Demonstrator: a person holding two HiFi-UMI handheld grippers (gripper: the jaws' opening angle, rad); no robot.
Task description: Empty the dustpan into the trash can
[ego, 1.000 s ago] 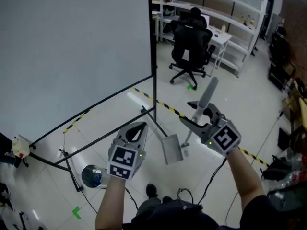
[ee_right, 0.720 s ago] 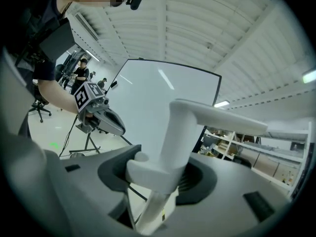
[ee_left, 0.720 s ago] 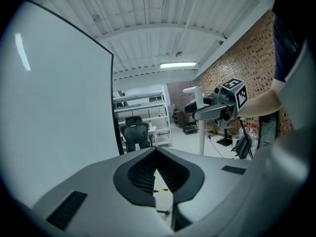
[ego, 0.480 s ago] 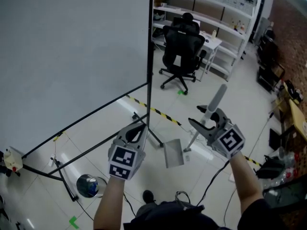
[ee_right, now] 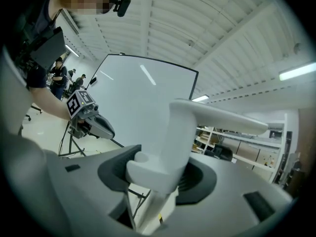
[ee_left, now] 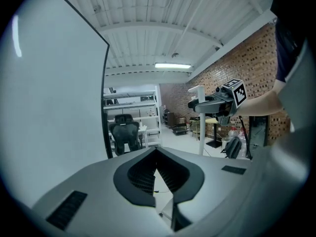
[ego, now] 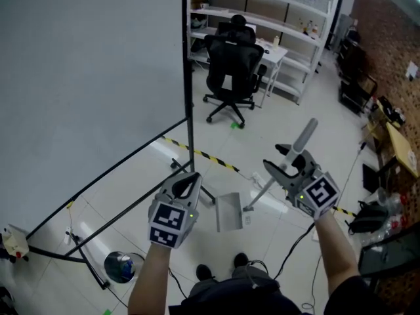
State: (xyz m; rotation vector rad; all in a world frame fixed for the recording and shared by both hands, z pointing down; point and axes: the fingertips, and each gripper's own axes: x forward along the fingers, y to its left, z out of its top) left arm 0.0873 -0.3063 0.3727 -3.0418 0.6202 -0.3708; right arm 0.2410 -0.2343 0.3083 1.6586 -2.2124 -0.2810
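My right gripper (ego: 281,161) is shut on the long grey-white handle (ego: 300,140) of the dustpan, whose grey pan (ego: 229,212) hangs low over the white floor between my two hands. In the right gripper view the handle (ee_right: 177,132) fills the space between the jaws. The left gripper (ego: 188,178) is to the pan's left, shut with nothing in it; its tips meet in the left gripper view (ee_left: 157,151). A round silver trash can (ego: 120,266) with a blue inside stands on the floor at the lower left, below and left of the left gripper.
A large whiteboard (ego: 85,77) on a black floor stand (ego: 189,110) fills the left. A black office chair (ego: 230,71), a desk and shelves (ego: 275,12) are beyond. Yellow-black tape (ego: 203,155) crosses the floor. A dark bag (ego: 367,216) and cables lie right. My shoes (ego: 223,268) are below.
The view has swung: the chair and whiteboard edge slid left, the trash can sank toward the lower left. Both grippers shifted a little, and the dustpan stayed in the right one.
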